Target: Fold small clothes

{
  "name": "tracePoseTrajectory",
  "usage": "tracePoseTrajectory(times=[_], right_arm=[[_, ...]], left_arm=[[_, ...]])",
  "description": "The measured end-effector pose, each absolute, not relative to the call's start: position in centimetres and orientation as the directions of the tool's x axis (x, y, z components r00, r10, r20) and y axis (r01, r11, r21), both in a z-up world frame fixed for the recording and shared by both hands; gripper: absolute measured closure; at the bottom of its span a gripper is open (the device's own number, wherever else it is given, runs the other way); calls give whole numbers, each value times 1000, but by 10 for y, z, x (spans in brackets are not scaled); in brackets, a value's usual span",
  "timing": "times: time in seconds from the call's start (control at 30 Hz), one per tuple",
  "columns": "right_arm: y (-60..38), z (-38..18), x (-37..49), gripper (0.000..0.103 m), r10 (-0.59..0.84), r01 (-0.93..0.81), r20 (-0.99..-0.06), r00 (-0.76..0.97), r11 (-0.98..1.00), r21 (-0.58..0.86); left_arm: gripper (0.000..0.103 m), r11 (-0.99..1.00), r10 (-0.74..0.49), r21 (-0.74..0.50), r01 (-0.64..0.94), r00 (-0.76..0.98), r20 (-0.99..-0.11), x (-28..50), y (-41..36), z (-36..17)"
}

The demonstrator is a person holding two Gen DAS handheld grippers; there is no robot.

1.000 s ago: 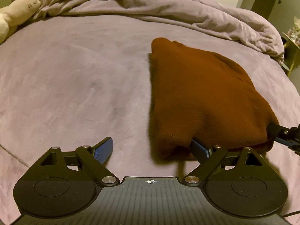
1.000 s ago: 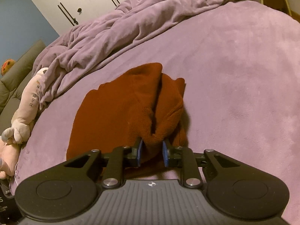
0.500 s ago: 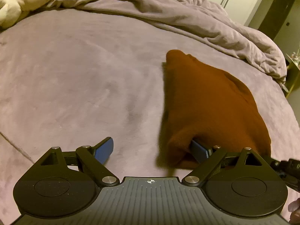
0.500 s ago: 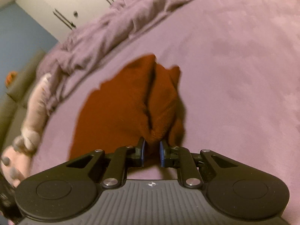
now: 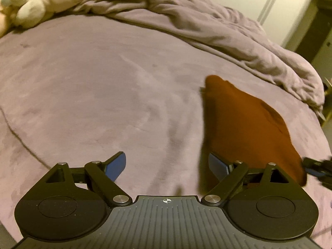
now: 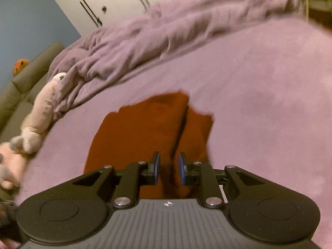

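Observation:
A rust-brown knit garment (image 5: 244,128) lies folded on the purple bed cover (image 5: 103,95). My left gripper (image 5: 167,166) is open, its jaws wide apart; its right finger (image 5: 216,166) sits at the garment's near left edge. In the right wrist view the garment (image 6: 145,137) shows a lengthwise fold. My right gripper (image 6: 168,168) stands over its near edge with jaws narrowly apart and cloth showing between them; whether they still pinch it is unclear. The right gripper's tip also shows in the left wrist view (image 5: 317,169).
A crumpled purple duvet (image 5: 207,27) lies along the far side of the bed. A plush toy (image 5: 41,4) lies at the far left, also in the right wrist view (image 6: 39,122). White wardrobe doors (image 6: 124,0) stand behind.
Both grippers have pulled back and risen from the garment. The right gripper's jaws have widened slightly. The garment's raised fold has dropped flatter onto the bed.

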State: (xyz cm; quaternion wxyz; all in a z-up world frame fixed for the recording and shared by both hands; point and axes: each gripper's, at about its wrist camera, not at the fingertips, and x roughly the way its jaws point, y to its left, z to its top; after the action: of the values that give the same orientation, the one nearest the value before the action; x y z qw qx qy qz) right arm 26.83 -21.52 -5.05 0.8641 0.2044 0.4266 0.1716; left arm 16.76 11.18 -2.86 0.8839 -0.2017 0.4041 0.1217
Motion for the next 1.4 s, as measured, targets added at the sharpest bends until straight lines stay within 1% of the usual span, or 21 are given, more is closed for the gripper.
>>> tracePoseTrajectory(times=[0.03, 0.1, 0.2, 0.27, 0.43, 0.5, 0.63, 0.77, 0.8, 0.87, 0.93, 0.97, 1.0, 1.03, 1.07, 1.13, 1.2, 1.23, 1.27, 1.3, 1.4], right_arm=[[-217, -62, 281, 84, 525, -88, -683, 508, 820, 566], [-226, -84, 296, 84, 637, -5, -669, 384, 726, 688], [-243, -106, 300, 85, 733, 70, -621, 279, 629, 774], [-252, -107, 296, 90, 719, 43, -640, 272, 656, 754], [-231, -82, 276, 91, 565, -143, -746, 352, 820, 554], [-220, -81, 274, 91, 524, -153, -767, 371, 849, 506], [-217, -84, 267, 92, 514, -116, -766, 386, 851, 513], [-233, -97, 266, 93, 563, -56, -723, 399, 803, 594], [-233, -95, 264, 93, 554, -57, -722, 413, 807, 587], [-223, -83, 254, 92, 501, -106, -733, 460, 851, 515], [-212, -71, 239, 83, 435, -158, -745, 505, 896, 416], [-208, -69, 232, 57, 385, -151, -766, 515, 920, 361], [-206, -69, 226, 35, 316, -119, -801, 508, 947, 298], [-202, -71, 220, 36, 247, -89, -829, 502, 968, 235], [-198, -73, 208, 36, 217, -97, -839, 500, 976, 194], [-190, -75, 184, 33, 225, -146, -844, 487, 974, 176], [-184, -76, 166, 19, 227, -169, -856, 465, 972, 166], [-181, -75, 158, 18, 219, -173, -858, 464, 973, 155], [-178, -72, 151, 14, 209, -181, -859, 467, 974, 139], [-175, -69, 148, 5, 203, -191, -860, 469, 974, 126], [-167, -51, 142, 4, 191, -223, -844, 502, 971, 87]], left_arm=[[11, 895, 37, -262, -361, 645, -763, 168, 109, -28], [10, 903, 16, -268, -337, 648, -761, 167, 107, -28], [10, 911, 24, -247, -329, 642, -766, 164, 106, -29], [10, 917, 26, -238, -322, 640, -768, 162, 104, -30], [10, 926, 22, -222, -304, 634, -773, 159, 95, -28], [10, 930, 25, -215, -298, 634, -773, 159, 93, -26], [9, 939, 35, -192, -285, 635, -772, 154, 89, -18], [7, 950, 38, -163, -267, 617, -786, 151, 83, -16], [7, 954, 37, -153, -260, 605, -796, 151, 81, -17], [6, 965, 48, -107, -238, 565, -824, 150, 74, -21], [4, 977, 65, -56, -206, 536, -842, 148, 66, -25], [2, 979, 75, -37, -199, 525, -848, 147, 62, -27], [2, 980, 79, -28, -196, 518, -851, 144, 59, -28], [2, 982, 71, -30, -188, 509, -858, 142, 55, -30], [2, 983, 63, -34, -181, 505, -861, 139, 52, -31], [1, 984, 58, -33, -174, 490, -870, 135, 44, -32], [1, 990, 54, -15, -140, 481, -875, 133, 37, -31], [1, 992, 67, 7, -125, 483, -873, 133, 32, -29], [1, 993, 78, 24, -116, 490, -868, 132, 29, -26], [1, 994, 90, 43, -105, 501, -861, 132, 27, -22], [0, 993, 112, 71, -96, 527, -843, 134, 24, -9]])
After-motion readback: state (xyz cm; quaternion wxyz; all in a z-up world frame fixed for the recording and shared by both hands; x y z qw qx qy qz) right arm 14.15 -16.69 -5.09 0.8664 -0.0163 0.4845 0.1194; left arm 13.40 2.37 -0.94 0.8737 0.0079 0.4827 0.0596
